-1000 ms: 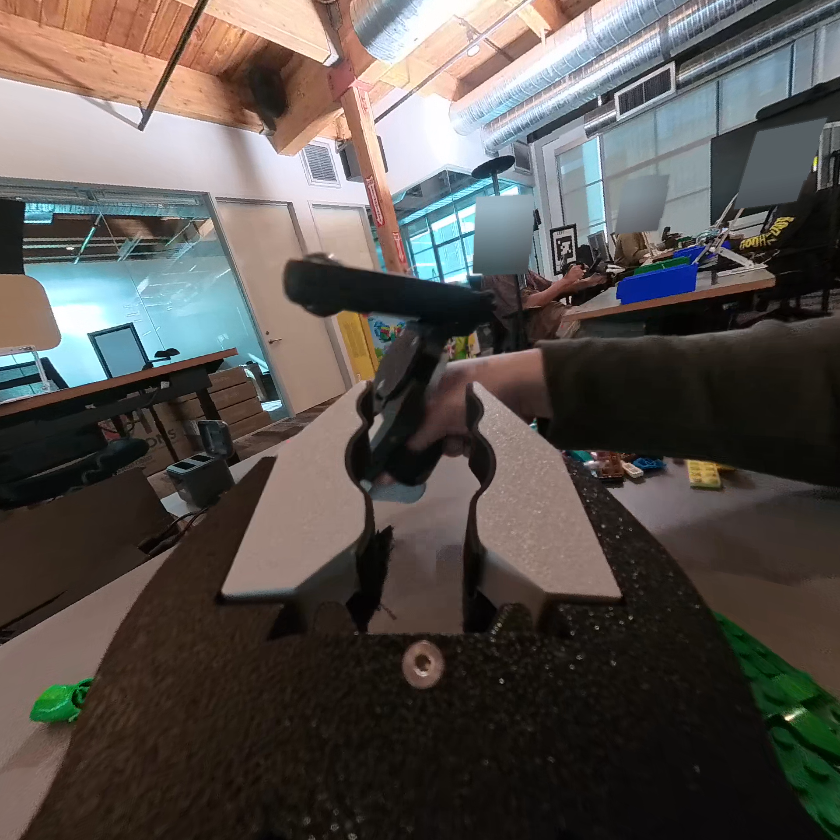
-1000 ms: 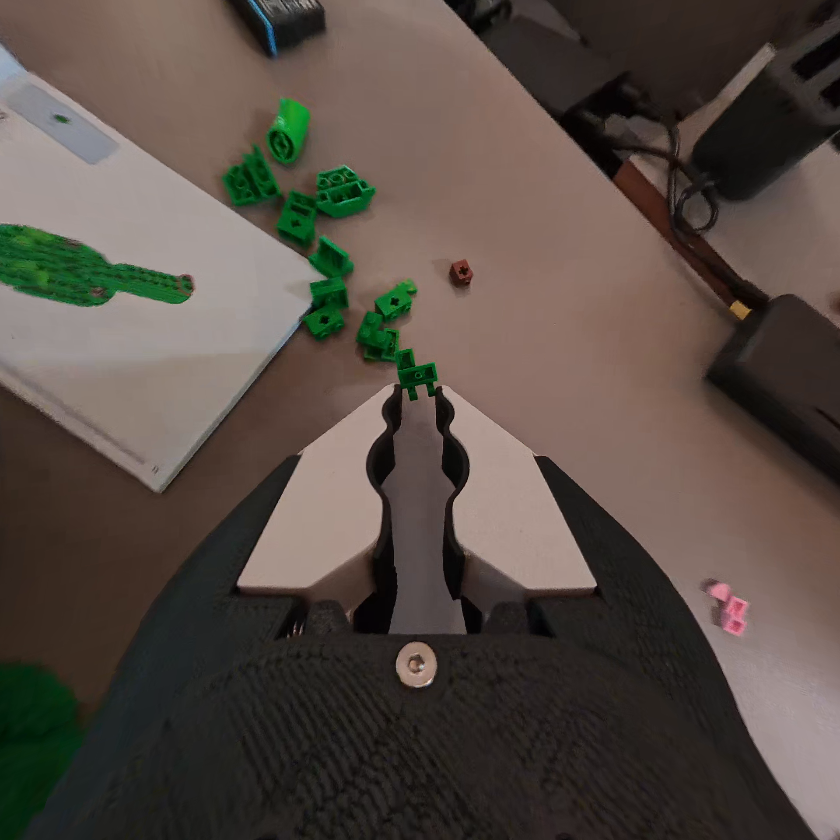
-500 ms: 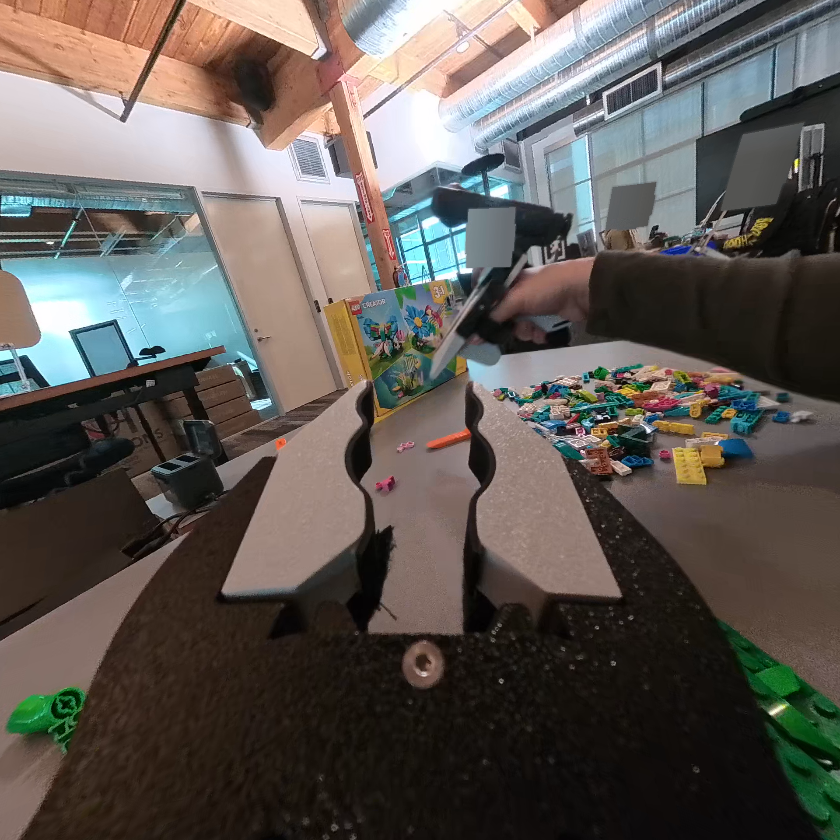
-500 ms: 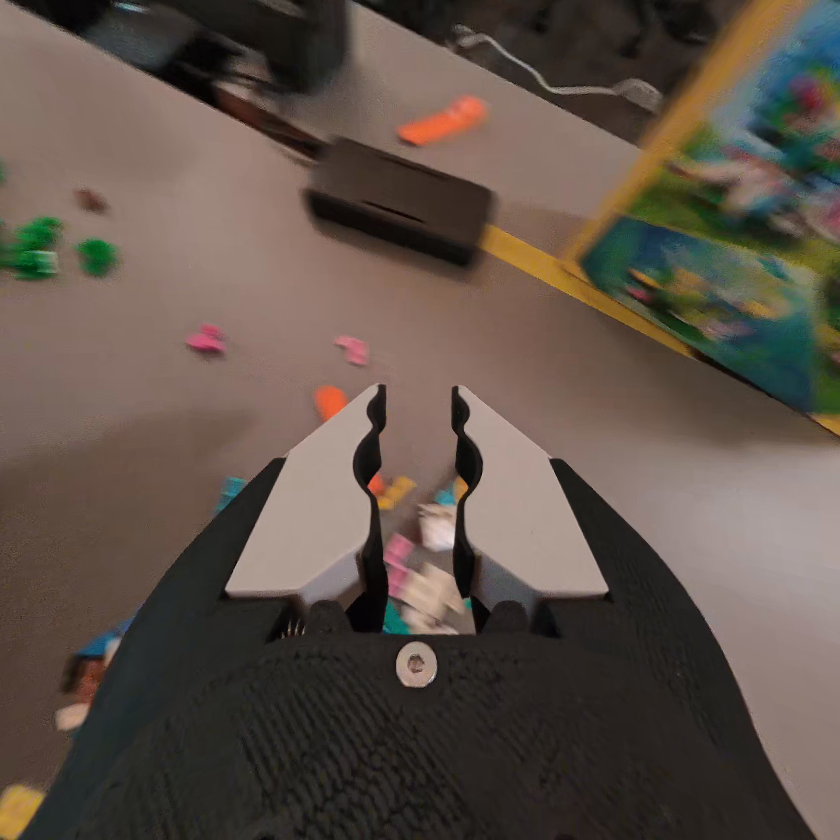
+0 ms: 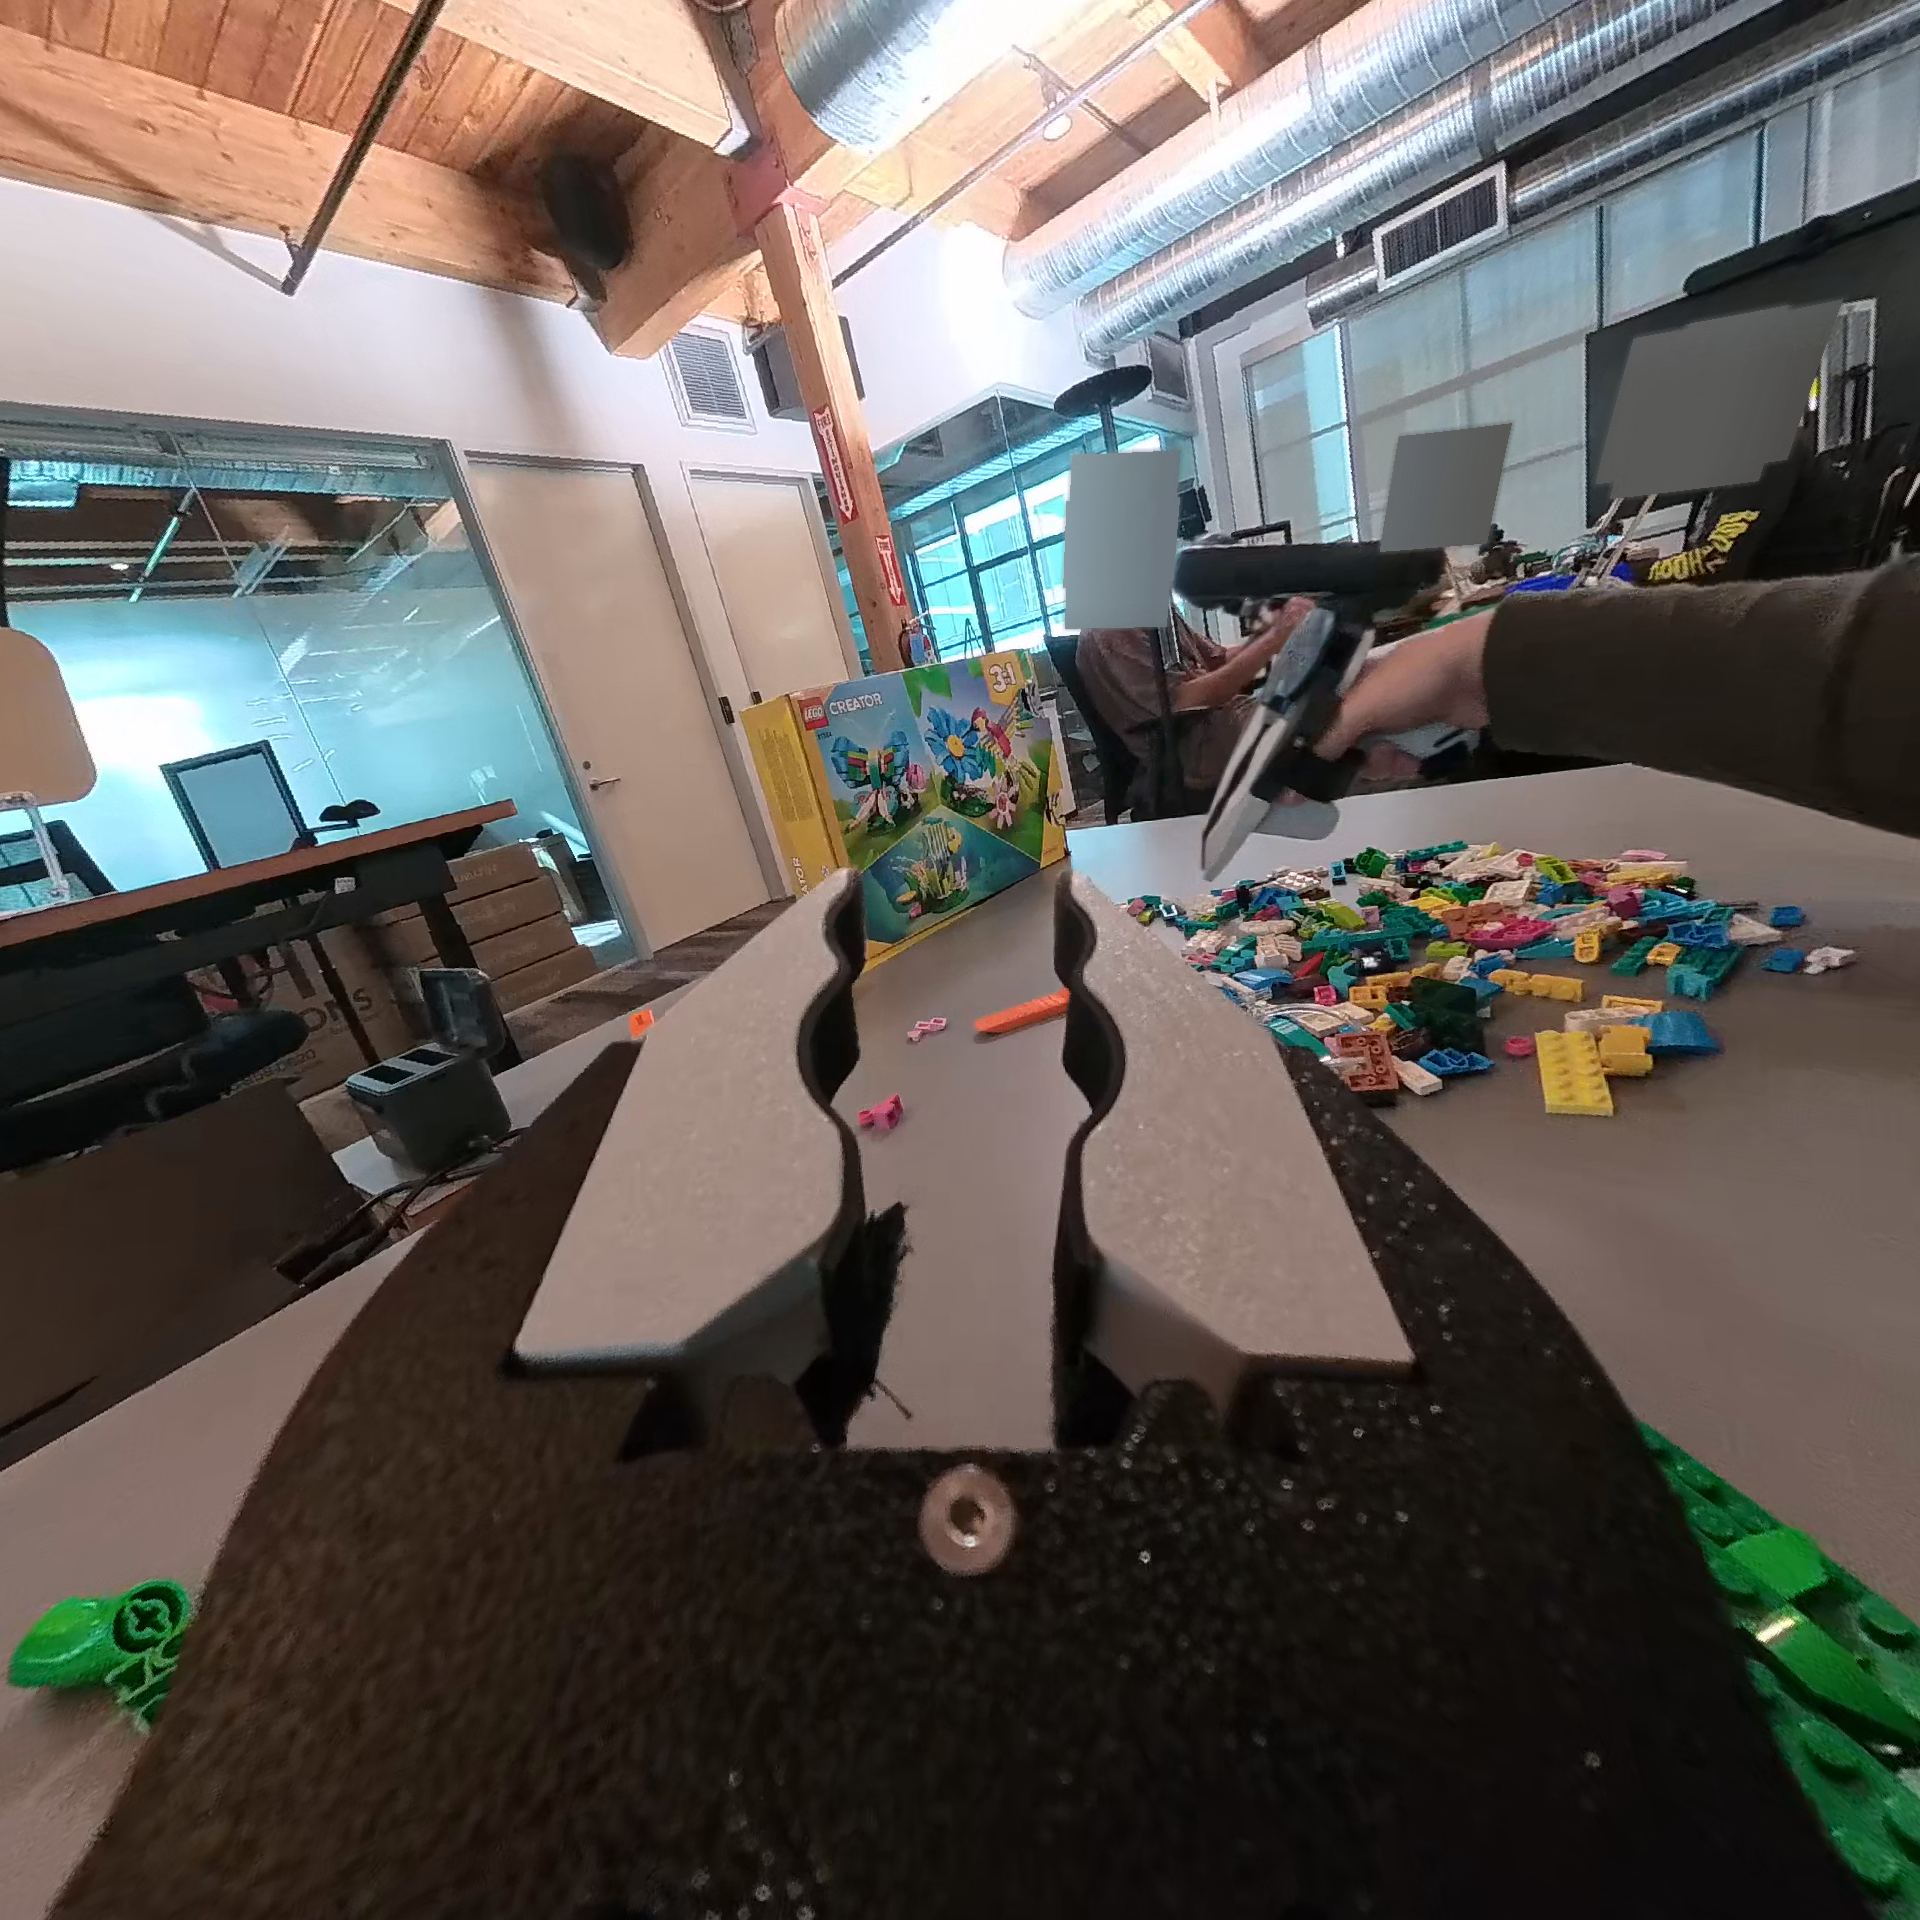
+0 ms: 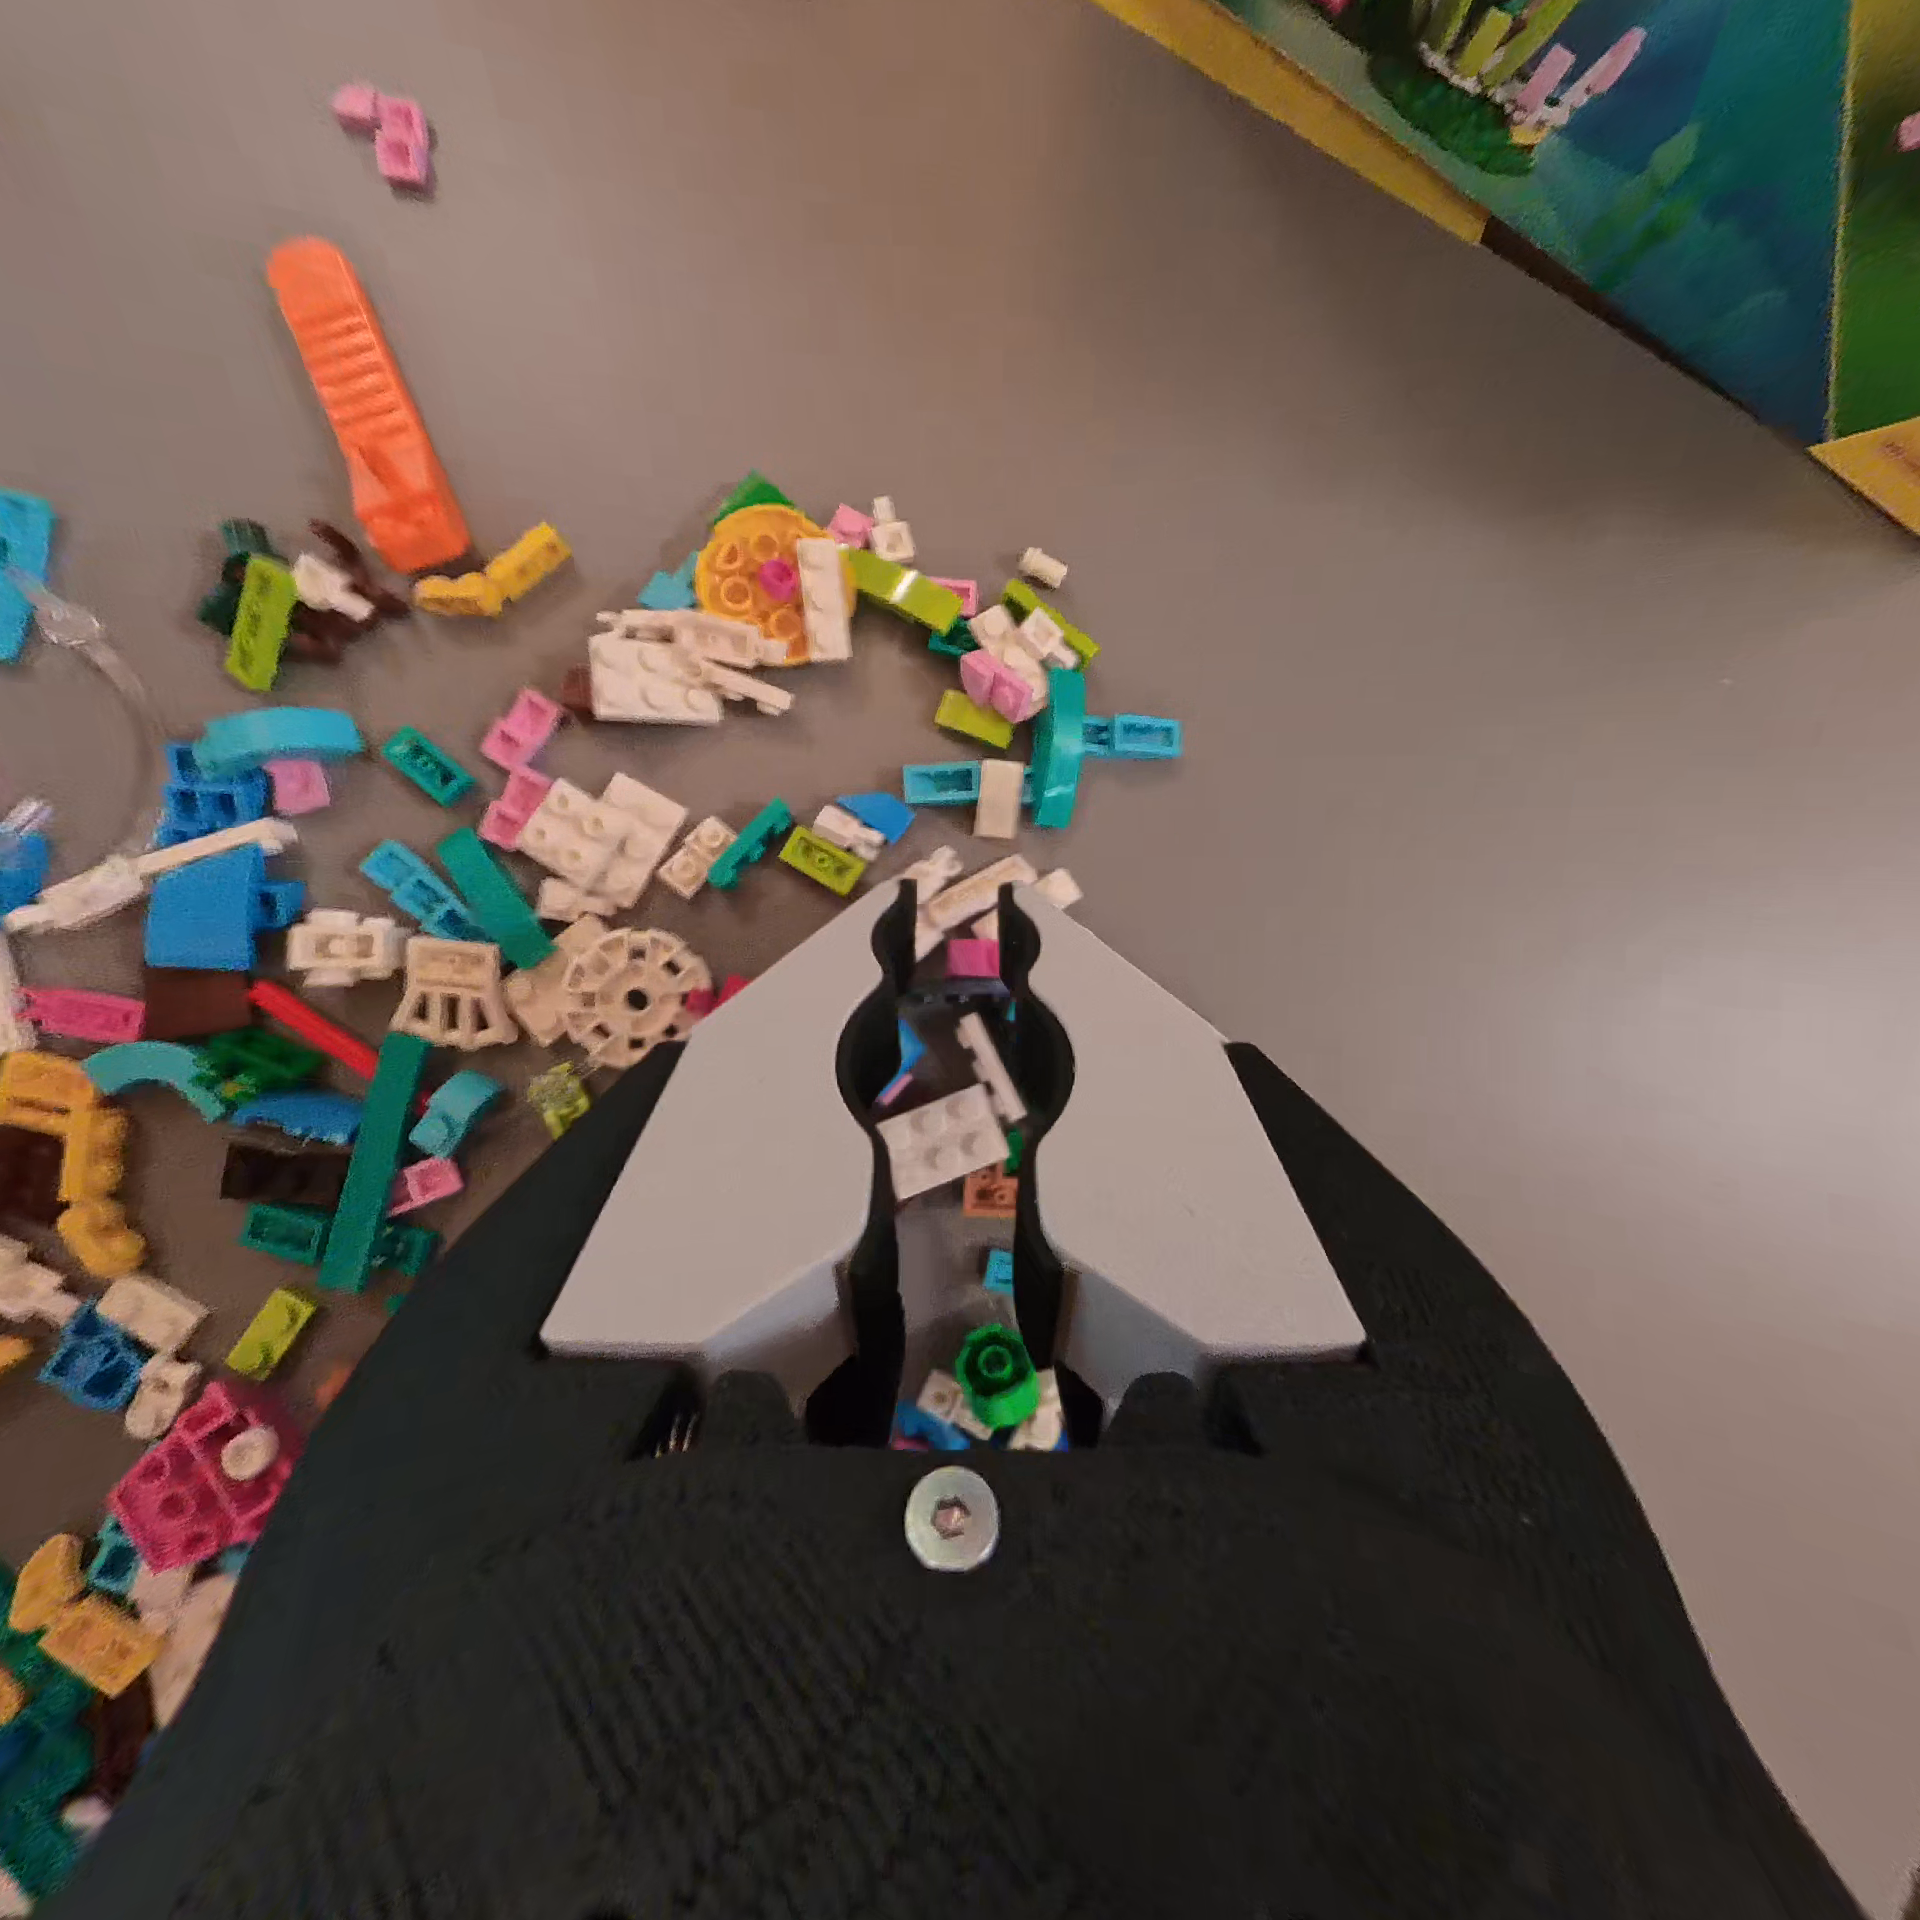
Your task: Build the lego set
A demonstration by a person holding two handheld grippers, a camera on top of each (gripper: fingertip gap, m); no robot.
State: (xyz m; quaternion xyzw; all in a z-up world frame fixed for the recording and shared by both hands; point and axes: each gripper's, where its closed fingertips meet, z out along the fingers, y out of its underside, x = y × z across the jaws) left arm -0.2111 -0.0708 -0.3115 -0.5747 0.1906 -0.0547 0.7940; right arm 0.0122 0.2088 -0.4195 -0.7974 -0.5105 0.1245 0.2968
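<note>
On the left wrist view, my left gripper [image 5: 958,914] has matte grey wavy-edged jaws on a grainy black body; they stand wide apart with nothing between them, above the smooth grey table [image 5: 1714,1195]. At 1 o'clock lies the heap of loose bricks [image 5: 1455,956], glossy plastic in many colours. Above it at 2 o'clock the right gripper [image 5: 1231,842] points down at the heap's near edge, held by a hand [image 5: 1403,691] in a dark sleeve. The printed cardboard set box [image 5: 914,800] stands at 12 o'clock. A green studded build [image 5: 1829,1662] shows at 4 o'clock, and a green round piece [image 5: 99,1642] at 8 o'clock.

On the right wrist view, my right gripper [image 6: 956,899] has its jaws at a narrow gap, gripping nothing, hanging over the pile's edge; I cannot tell whether they touch any brick. This view alone shows the ribbed orange brick separator [image 6: 358,405] at 10 o'clock, a white spoked wheel [image 6: 634,997], and an orange round plate [image 6: 753,582].
</note>
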